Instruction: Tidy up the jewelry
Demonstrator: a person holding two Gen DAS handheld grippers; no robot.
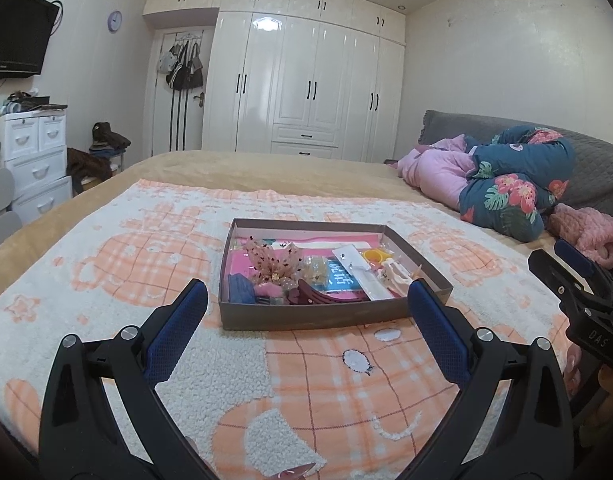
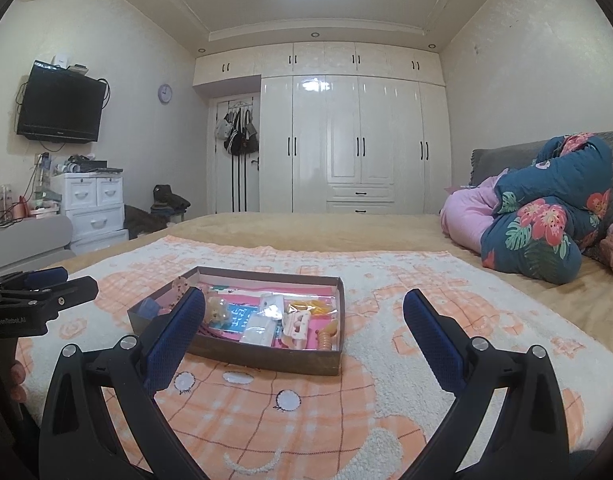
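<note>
Bedroom; orange-and-white blanket covers the bed. Shallow box of jewelry sits on it at 12 o'clock from the left gripper, 11 o'clock from the right gripper. Both tongs are spread wide, holding nothing.

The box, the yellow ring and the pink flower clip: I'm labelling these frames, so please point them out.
box [image 1: 330,317], left wrist view, near outer wall.
yellow ring [image 1: 373,257], left wrist view, its band.
pink flower clip [image 1: 271,261], left wrist view, middle petals.

Spread tongs before jewelry box
</note>
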